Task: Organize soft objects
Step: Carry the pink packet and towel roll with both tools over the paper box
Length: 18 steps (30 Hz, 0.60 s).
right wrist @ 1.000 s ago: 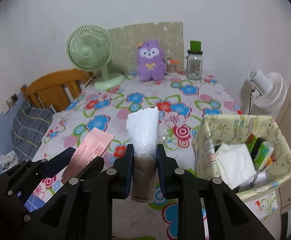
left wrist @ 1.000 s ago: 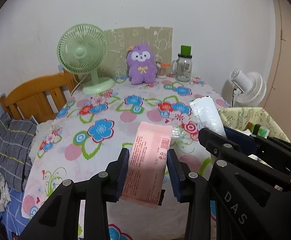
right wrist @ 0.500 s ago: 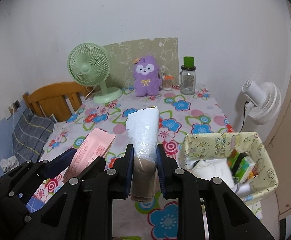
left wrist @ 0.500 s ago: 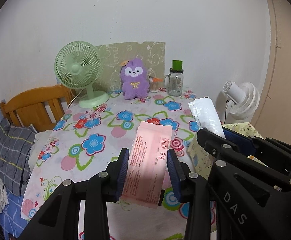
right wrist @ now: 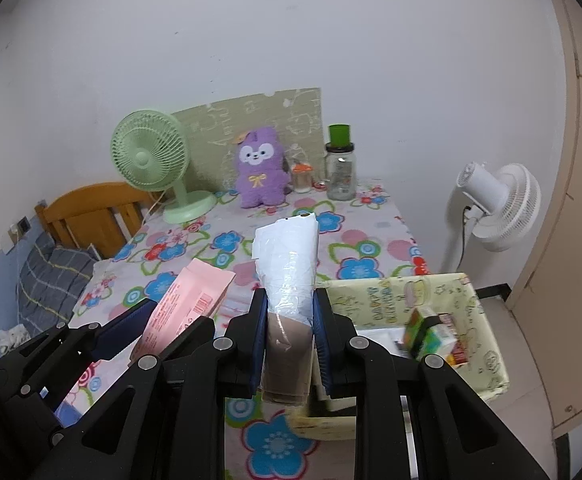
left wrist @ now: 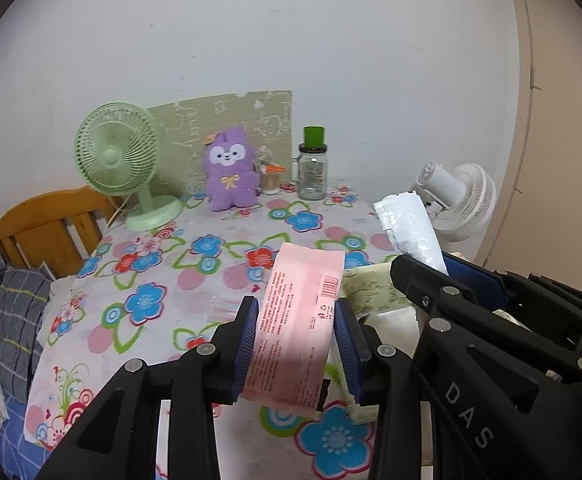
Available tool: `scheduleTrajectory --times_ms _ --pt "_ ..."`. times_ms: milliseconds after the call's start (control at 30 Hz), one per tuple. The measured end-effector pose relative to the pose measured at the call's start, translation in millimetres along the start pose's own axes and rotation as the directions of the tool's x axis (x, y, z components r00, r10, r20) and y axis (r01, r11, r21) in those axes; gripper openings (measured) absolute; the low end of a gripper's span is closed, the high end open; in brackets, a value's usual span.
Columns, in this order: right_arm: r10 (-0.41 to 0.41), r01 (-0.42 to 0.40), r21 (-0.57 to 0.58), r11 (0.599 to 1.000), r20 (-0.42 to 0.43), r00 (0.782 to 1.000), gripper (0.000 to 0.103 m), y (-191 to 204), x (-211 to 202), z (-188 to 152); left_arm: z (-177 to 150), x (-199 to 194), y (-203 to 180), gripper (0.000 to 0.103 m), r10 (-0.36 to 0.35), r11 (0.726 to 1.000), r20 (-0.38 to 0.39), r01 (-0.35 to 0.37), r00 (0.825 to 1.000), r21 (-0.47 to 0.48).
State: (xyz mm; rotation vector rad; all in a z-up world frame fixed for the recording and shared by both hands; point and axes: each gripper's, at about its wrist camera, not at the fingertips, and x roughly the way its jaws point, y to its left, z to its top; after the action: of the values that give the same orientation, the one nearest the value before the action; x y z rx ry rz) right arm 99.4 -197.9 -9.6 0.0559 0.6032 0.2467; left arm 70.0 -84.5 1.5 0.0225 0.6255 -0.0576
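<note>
Floral-clothed tabletop [right wrist: 227, 240] against a pale wall, with a pale yellow-green patterned fabric basket [right wrist: 487, 320] at its near right corner as landmark. Right tool [right wrist: 289, 340], nearer the basket, is clamped on a white plastic-wrapped roll with a brown core [right wrist: 287, 264], its long axis pointing away, just left of the rim. Left tool [left wrist: 297, 344] grips a flat pink printed packet [left wrist: 297, 312], farther left; the basket lies rightward of both.
</note>
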Motion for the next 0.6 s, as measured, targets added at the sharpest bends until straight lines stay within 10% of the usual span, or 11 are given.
scheduleTrajectory --times_ms 600 --pt "-0.105 0.105 0.055 0.993 -0.004 0.995 0.025 -76.5 3.9 1.0 13.3 30.6 -72.9 0.039 -0.106 0.991 -0.011 0.106 0.994 0.082"
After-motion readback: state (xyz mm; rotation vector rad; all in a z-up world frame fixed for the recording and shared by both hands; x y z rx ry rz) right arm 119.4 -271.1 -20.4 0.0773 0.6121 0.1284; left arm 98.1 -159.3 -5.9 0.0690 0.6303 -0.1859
